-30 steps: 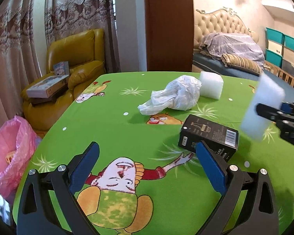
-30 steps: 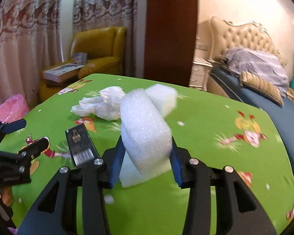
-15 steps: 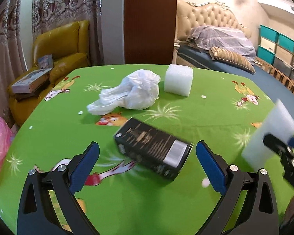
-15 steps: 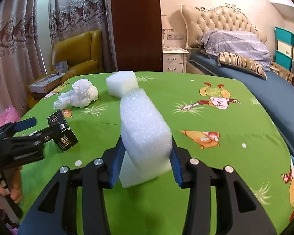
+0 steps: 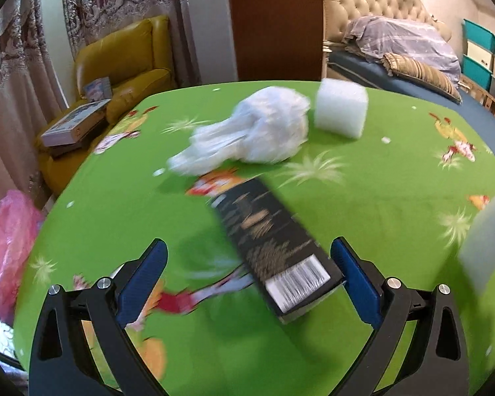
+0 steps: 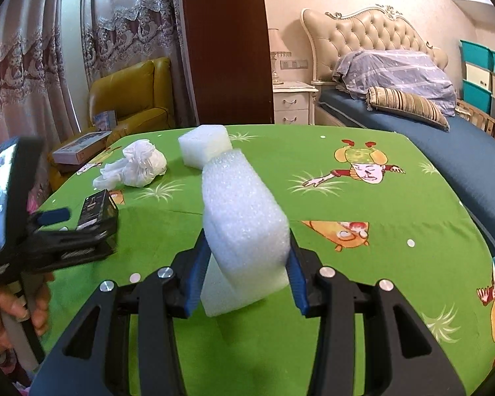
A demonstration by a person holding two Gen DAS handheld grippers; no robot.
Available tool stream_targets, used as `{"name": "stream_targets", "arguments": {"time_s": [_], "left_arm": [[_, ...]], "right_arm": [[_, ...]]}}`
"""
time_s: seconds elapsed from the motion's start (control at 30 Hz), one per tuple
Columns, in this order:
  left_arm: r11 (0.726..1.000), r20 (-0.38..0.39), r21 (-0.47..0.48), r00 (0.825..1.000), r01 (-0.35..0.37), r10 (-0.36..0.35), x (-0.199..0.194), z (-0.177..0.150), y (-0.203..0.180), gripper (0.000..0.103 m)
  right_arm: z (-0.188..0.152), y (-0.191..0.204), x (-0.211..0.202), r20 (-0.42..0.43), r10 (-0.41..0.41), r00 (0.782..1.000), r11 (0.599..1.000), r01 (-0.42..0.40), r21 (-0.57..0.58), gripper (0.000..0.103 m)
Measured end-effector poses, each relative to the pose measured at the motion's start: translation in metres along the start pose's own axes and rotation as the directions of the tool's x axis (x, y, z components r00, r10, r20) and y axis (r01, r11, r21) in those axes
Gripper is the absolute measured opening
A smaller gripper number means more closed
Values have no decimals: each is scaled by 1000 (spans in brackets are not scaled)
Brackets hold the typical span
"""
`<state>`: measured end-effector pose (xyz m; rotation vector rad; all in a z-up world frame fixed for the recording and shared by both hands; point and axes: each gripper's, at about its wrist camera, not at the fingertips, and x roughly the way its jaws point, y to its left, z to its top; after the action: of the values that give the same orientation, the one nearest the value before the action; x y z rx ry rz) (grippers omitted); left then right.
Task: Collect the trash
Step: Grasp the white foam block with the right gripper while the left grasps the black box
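Box: light, stiff card; I am straddling it with my left gripper agape, taking its long sides. Foam: soft, squeezed in my right gripper.

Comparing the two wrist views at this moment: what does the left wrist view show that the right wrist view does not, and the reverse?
Only the left wrist view shows the open left gripper from behind, its jaws either side of the black barcoded cardboard box.

Only the right wrist view shows the right gripper shut on the white foam wrap, the white nightstand, and the hand.

Both show the crumpled white plastic bag, white foam block and green cartoon tablecloth.
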<state>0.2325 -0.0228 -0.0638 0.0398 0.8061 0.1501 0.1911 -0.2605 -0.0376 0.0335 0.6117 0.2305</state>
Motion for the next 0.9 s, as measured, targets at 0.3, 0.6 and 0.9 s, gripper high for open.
{"name": "stream_targets", "arguments": {"time_s": [0.3, 0.6, 0.9], "left_arm": [[999, 53, -9, 998, 35, -34, -22, -15, 31, 94], [988, 51, 98, 990, 123, -128, -9, -3, 2, 85], [977, 62, 129, 982, 168, -177, -12, -9, -6, 39]], "right_arm": [[1, 8, 2, -7, -18, 1000, 999, 17, -34, 43], [1, -2, 6, -22, -11, 1000, 1000, 11, 6, 43], [0, 2, 5, -17, -13, 1000, 1000, 13, -6, 43]]}}
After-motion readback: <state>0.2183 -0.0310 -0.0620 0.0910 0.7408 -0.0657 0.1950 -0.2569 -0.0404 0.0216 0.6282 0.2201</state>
